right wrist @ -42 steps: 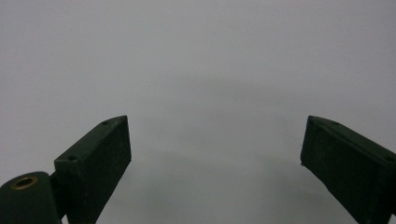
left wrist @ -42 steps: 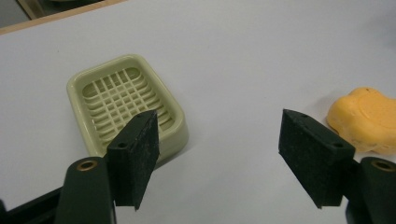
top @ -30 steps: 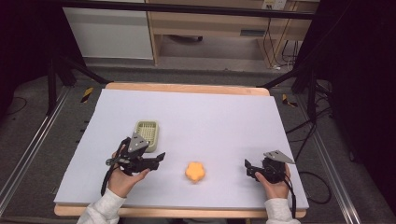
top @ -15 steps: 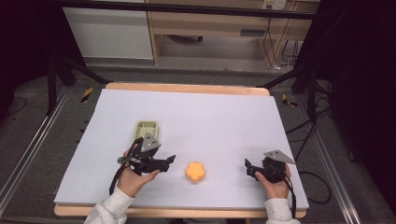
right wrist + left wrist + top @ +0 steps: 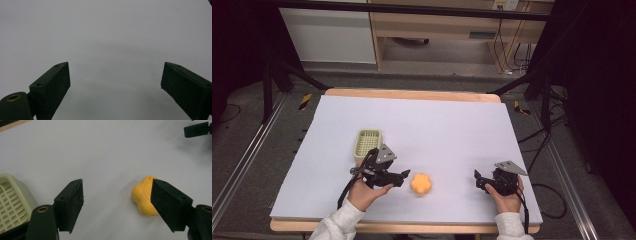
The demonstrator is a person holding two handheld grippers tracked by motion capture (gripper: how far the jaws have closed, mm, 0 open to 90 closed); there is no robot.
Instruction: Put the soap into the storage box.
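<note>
The small orange flower-shaped soft toy (image 5: 421, 184) lies on the pale lilac table cover (image 5: 452, 130) just off the left gripper (image 5: 403, 176), whose empty jaws have been opening, well nearer than the right gripper (image 5: 477, 179), open and empty.

The lobed toy (image 5: 421, 184) is plain orange-yellow. At its ten o'clock, the small basket (image 5: 367, 142) is pale yellow-green with a grid pattern. The table cover (image 5: 447, 125) is uniform pale lavender-white with a light wood border.

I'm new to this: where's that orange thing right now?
In the high view the orange thing lies on the mat's near part, just right of the left tongs, untouched.
</note>
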